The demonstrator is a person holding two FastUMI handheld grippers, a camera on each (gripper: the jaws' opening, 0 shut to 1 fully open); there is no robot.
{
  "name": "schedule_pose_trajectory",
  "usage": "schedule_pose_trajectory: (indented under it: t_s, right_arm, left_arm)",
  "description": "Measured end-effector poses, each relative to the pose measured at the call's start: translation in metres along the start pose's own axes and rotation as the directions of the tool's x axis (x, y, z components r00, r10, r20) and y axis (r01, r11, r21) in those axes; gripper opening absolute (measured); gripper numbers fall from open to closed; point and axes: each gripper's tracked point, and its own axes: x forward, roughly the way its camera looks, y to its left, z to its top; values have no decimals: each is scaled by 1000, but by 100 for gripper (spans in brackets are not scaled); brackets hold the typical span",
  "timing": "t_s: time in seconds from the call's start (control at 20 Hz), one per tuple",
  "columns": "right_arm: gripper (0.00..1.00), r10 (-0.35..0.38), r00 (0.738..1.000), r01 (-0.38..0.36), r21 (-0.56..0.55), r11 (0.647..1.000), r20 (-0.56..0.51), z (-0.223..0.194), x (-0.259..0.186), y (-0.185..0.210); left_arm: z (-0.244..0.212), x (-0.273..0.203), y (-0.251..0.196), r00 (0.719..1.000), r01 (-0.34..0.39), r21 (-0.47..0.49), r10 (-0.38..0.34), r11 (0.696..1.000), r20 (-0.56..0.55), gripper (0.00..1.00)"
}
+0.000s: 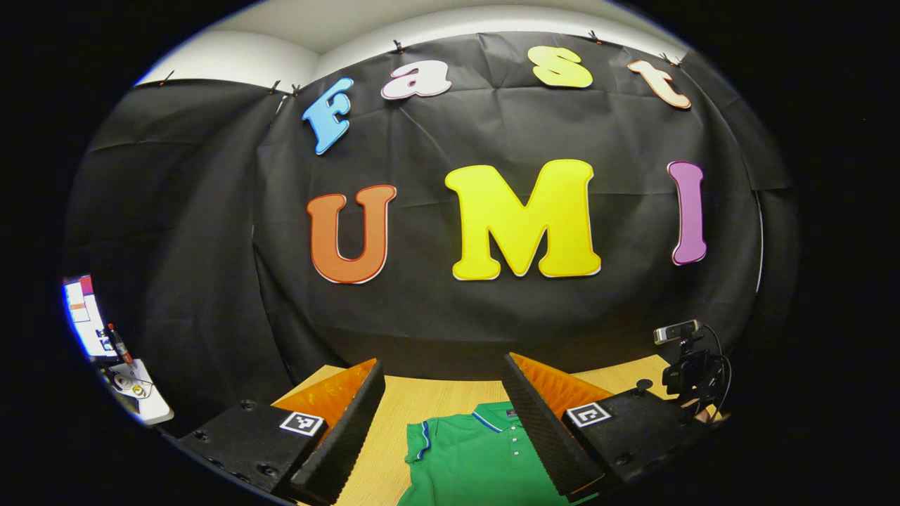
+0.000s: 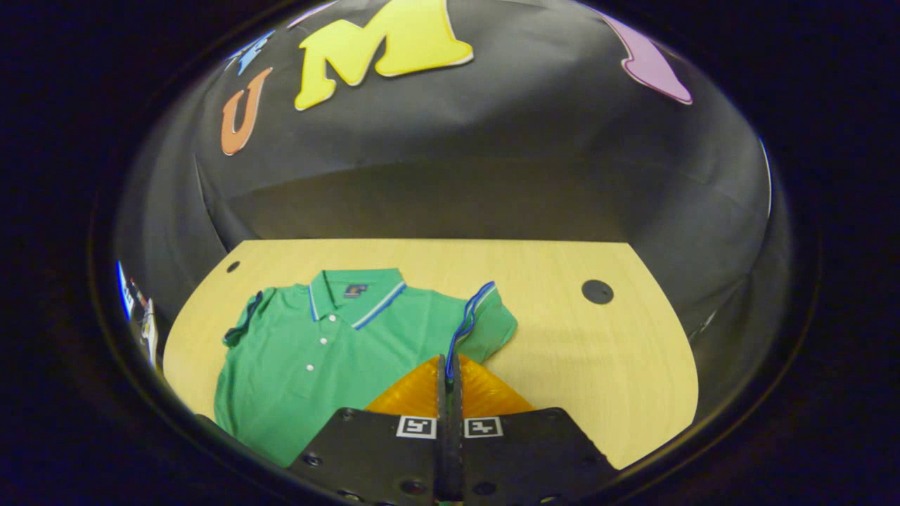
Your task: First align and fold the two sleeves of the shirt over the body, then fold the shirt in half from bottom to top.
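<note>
A green polo shirt (image 2: pixel 330 344) lies flat, front up, on the pale wooden bench (image 2: pixel 598 351), collar toward the black cloth wall, buttons running down the placket. In the right gripper view its sleeve nearer the middle of the bench (image 2: pixel 485 320) sits rumpled, the blue-trimmed cuff curling up, while the far sleeve (image 2: pixel 242 320) lies against the body with its dark edge showing. The shirt's hem is cut off behind the right claw's housing, so how the bottom lies cannot be told. The right claw (image 2: pixel 450 369) has its two fingers pressed together with no gap between them, tips just at the lower edge of the rumpled sleeve; whether any cloth is pinched between them is too hard to make out from here. A round dark hole (image 2: pixel 597 291) marks the bench well to the side of the shirt, another (image 2: pixel 233 266) near the far corner. In the left gripper view the left claw (image 1: pixel 443 376) stands wide apart, holding nothing, raised above the bench and aimed at the wall, with the shirt's collar (image 1: pixel 496 416) and one shoulder visible between its fingers; the rest of the shirt runs out of sight below. A small camera on a stand (image 1: pixel 685 362) sits at the bench's edge, and a lit screen (image 1: pixel 84 316) shows, blurred, off to the side.
</note>
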Motion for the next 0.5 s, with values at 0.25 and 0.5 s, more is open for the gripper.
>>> schedule_pose_trajectory:
  t_s: [0.25, 0.5]
  right_arm:
    - [0, 79, 997, -79, -80, 994, 2, 1, 6, 58]
    - [0, 74, 997, -78, -107, 991, -37, -11, 27, 91]
  left_arm:
    - [0, -6, 26, 999, -50, -18, 50, 999, 1, 100]
    - [-12, -12, 46, 996, -84, -42, 83, 996, -29, 100]
